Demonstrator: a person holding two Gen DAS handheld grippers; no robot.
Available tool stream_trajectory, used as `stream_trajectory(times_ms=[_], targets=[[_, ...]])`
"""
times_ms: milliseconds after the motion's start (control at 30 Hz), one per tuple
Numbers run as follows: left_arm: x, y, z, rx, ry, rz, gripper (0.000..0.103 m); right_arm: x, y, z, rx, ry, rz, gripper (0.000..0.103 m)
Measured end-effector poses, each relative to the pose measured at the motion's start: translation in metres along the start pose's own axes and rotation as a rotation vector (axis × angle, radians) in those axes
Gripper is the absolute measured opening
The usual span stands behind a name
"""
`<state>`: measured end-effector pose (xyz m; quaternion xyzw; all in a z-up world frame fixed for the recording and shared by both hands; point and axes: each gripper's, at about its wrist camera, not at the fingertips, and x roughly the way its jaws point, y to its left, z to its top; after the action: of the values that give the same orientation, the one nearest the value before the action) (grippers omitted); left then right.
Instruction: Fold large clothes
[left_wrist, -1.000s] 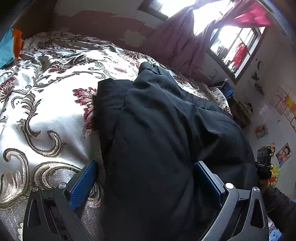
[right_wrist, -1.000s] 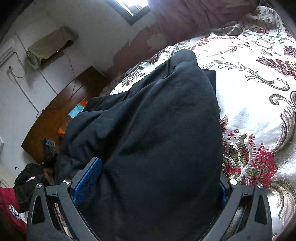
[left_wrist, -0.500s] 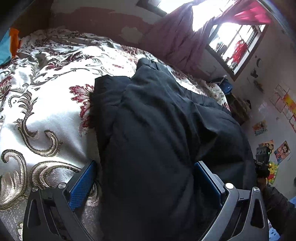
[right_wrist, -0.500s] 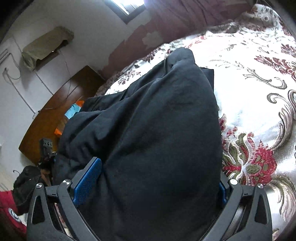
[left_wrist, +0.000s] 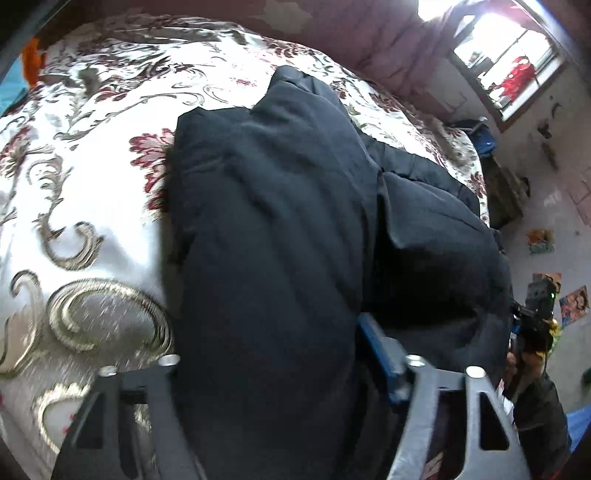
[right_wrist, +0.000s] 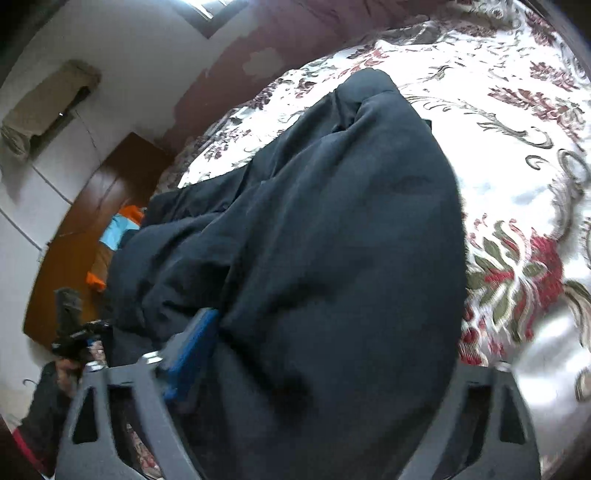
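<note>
Both tools (left_wrist: 266, 373) (right_wrist: 332, 354) now narrower, closing around dark garment (left_wrist: 273, 221), long axis away up the bedspread (left_wrist: 92, 177).

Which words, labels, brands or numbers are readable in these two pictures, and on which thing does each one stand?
Readable texts: none.
Posters on the wall, left wrist view: coloured pictures only; any lettering is too small and blurred to read.
Dark garment on the floral bedspread: no label or print is visible.
Left gripper and right gripper: no marking is visible.
</note>
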<state>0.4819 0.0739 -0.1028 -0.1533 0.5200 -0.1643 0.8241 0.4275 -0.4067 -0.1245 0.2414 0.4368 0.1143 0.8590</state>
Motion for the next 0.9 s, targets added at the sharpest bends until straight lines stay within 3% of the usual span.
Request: stream_trajectory(times_ms=[100, 200, 433, 700, 900], targets=[[-0.014, -0.008, -0.005, -0.008, -0.019, 0.002, 0.036, -0.017, 0.004, -0.003, 0.045, -0.041, 0.005, 0.033], [-0.032, -0.027, -0.01, 0.033, -0.045, 0.028, 0.024, -0.037, 0.022, -0.003, 0.035, -0.092, 0.009, 0.022], [-0.095, -0.068, -0.01, 0.169, -0.129, 0.105, 0.02, -0.07, 0.085, -0.001, -0.093, -0.163, 0.044, 0.019], [-0.165, -0.046, -0.022, 0.161, -0.217, 0.138, 0.02, -0.087, 0.135, -0.003, -0.147, -0.195, 0.143, 0.019], [-0.167, -0.019, -0.037, 0.138, -0.218, 0.159, 0.02, -0.065, 0.141, -0.018, -0.173, -0.162, 0.085, 0.02]])
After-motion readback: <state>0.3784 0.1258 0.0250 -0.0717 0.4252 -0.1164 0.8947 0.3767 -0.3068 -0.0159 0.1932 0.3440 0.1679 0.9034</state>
